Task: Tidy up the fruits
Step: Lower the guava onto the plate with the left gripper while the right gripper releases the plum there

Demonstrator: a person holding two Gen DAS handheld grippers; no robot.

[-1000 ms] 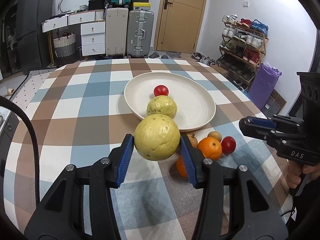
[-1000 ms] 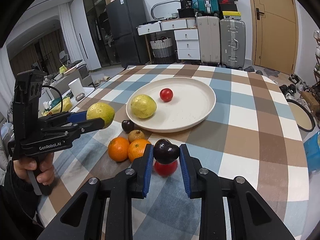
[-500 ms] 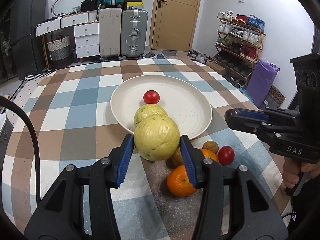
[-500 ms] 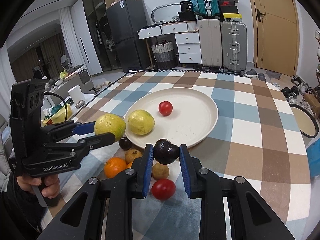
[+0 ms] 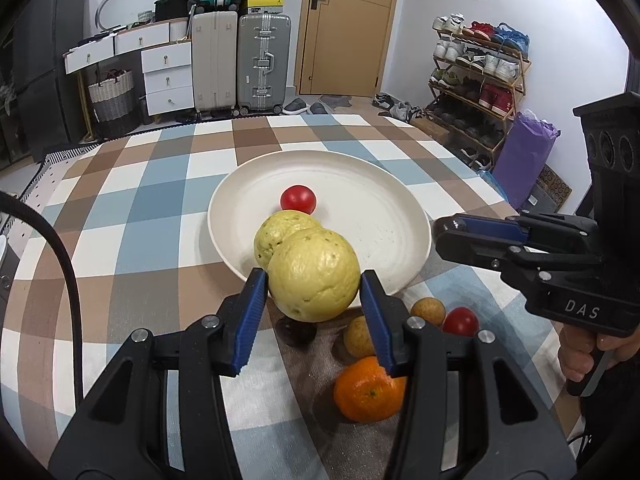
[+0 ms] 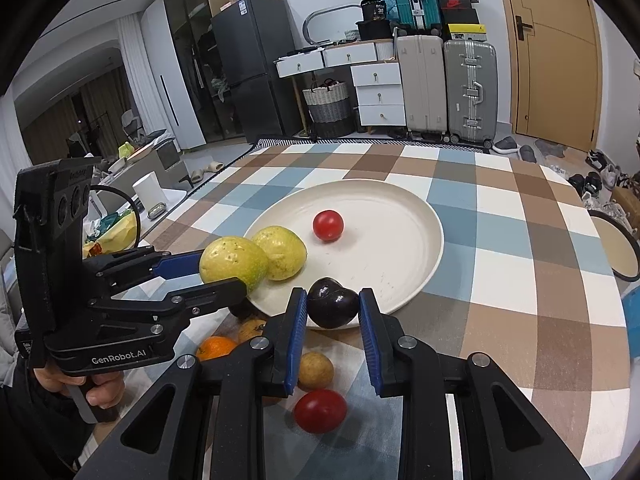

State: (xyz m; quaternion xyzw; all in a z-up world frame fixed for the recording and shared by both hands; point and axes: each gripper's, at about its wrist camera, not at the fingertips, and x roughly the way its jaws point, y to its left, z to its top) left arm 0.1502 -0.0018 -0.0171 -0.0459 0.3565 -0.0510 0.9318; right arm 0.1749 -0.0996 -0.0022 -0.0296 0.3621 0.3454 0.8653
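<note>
The left claw [image 5: 314,292] is clamped on a big yellow-green fruit [image 5: 314,274], its blue pads [image 5: 251,316] pressed to both sides, and holds it in the air over the near rim of the white plate [image 5: 384,216]. From the right wrist view this same claw [image 6: 224,270] and its fruit [image 6: 233,262] sit at the plate's near-left rim, just beside a second yellow-green fruit [image 6: 282,252] that lies inside the plate [image 6: 400,216] close to that rim. The right claw [image 6: 332,312] grips a dark plum [image 6: 332,307] between its pads, at the plate's near edge; whether the plum touches the rim cannot be told.

A red tomato [image 6: 328,225] lies near the middle of the plate, apart from the yellow-green fruit. The plate stands about midway across the checked tablecloth [image 6: 500,216].

On the cloth in front of the plate, toward the near edge of the table, lie loose fruits: an orange [image 5: 370,392], two small brown fruits [image 5: 428,310] close together, another red tomato [image 5: 460,321] and a dark fruit [image 5: 296,330] in the shadow under the held one. Suitcases [image 5: 264,60] and a shoe rack [image 5: 476,80] stand against the far walls.
</note>
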